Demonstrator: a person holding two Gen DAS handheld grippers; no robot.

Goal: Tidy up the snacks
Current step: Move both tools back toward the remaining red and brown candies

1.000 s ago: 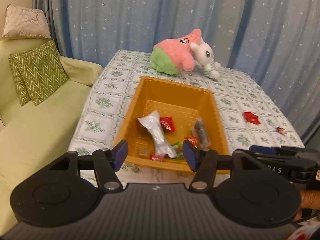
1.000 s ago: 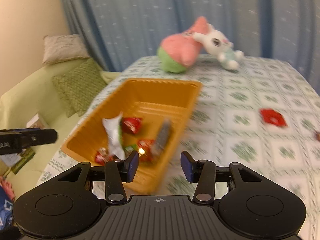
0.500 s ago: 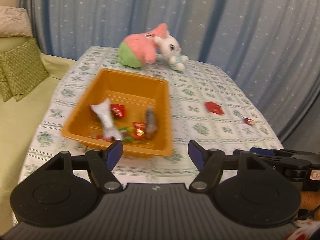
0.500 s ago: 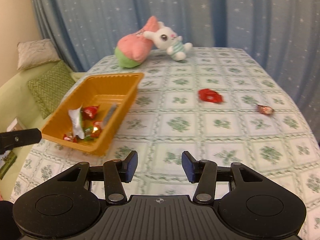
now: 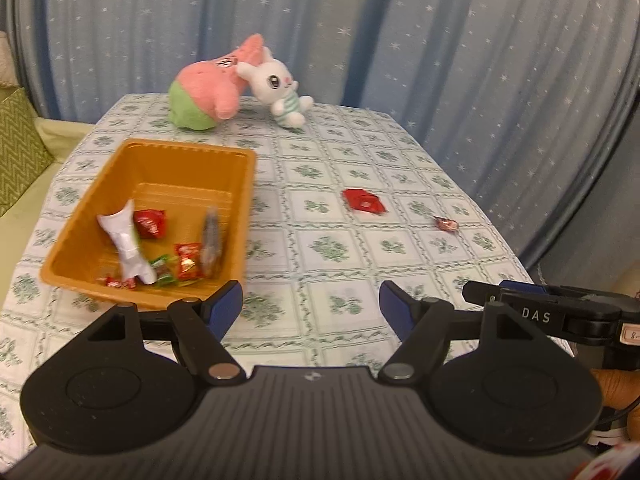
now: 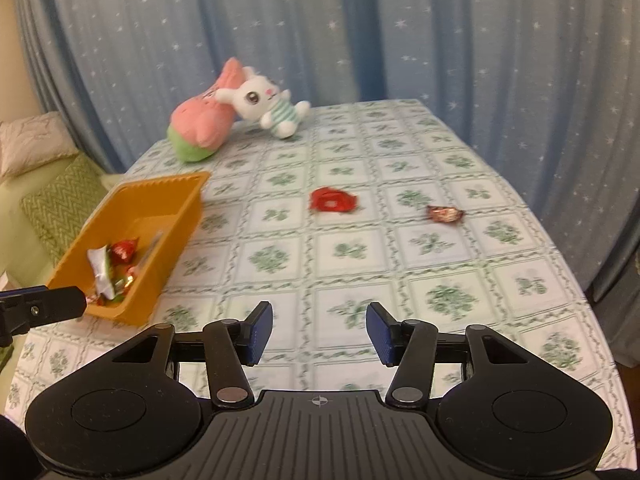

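An orange tray sits on the left of the table and holds several wrapped snacks, among them a white packet. A red snack packet and a small dark red candy lie loose on the tablecloth right of the tray. My left gripper is open and empty above the table's near edge, beside the tray's near right corner. My right gripper is open and empty over the near middle of the table, well short of both loose snacks.
A pink and green plush and a white rabbit plush lie at the table's far edge before blue curtains. A green sofa with cushions stands left. The table edge drops off at right.
Both grippers have swung to the right, away from the tray, so the two loose snacks now lie nearer the middle of each view. Both stay open and empty.
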